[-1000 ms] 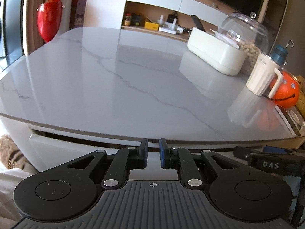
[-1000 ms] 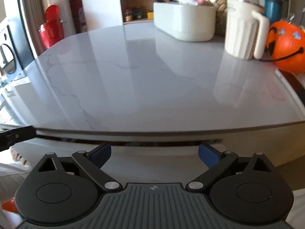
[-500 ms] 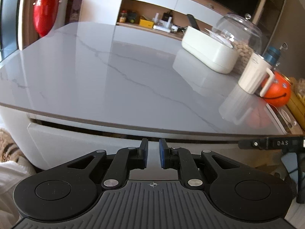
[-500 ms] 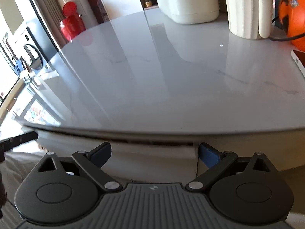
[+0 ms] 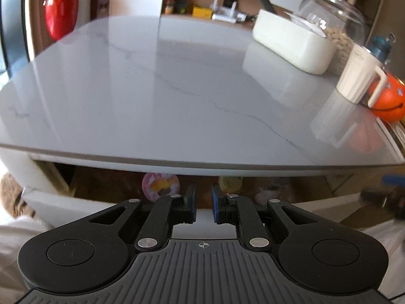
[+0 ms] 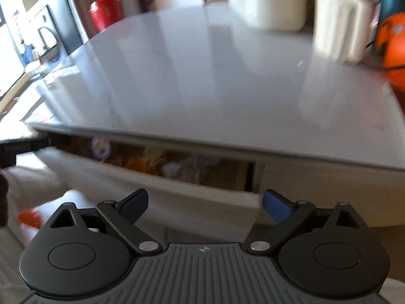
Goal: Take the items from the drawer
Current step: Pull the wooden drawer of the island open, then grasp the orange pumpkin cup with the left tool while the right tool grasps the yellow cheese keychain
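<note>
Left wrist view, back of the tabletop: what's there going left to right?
White rectangular container → glass dome → cream ribbed jug → orange pumpkin.

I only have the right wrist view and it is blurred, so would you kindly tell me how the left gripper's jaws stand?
Observer: The left gripper has its jaws nearly closed, nothing visible between them, just above the drawer front.
Operator: Thank you. What is the pinkish smear I see behind that front?
Observer: A round pink item, lying just left of the left gripper's fingertips.
Operator: Is anything beside it?
Observer: A yellow item to its right, partly hidden under the tabletop edge.
</note>
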Action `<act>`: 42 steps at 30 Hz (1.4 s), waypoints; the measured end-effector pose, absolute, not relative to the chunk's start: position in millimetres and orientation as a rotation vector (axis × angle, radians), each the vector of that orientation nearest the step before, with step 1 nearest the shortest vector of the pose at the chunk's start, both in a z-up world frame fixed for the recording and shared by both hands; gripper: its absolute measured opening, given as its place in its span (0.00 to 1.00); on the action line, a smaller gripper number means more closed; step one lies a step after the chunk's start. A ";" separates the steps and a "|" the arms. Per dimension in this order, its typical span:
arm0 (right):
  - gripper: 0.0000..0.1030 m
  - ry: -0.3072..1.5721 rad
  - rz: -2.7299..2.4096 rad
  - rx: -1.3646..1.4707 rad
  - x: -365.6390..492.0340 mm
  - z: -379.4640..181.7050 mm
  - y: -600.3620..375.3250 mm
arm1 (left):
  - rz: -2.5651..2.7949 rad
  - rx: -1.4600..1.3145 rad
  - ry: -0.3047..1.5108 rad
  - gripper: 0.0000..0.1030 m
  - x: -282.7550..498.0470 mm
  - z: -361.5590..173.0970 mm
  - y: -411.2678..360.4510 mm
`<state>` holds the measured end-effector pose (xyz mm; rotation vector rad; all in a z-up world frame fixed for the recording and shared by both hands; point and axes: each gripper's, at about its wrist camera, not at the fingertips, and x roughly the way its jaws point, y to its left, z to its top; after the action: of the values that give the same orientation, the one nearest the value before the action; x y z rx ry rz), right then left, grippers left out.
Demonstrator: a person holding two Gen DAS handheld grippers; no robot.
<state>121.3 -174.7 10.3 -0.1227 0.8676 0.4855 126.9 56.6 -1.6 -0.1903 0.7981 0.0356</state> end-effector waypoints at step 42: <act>0.99 1.052 0.459 -0.020 34.4 -15.2 -128.7 | -0.064 -0.092 0.919 0.20 11.9 -2.5 33.8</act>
<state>34.4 -128.7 -15.2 -0.0201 1.0524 0.4593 11.9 33.8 -2.5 -0.0916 0.9188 -0.0638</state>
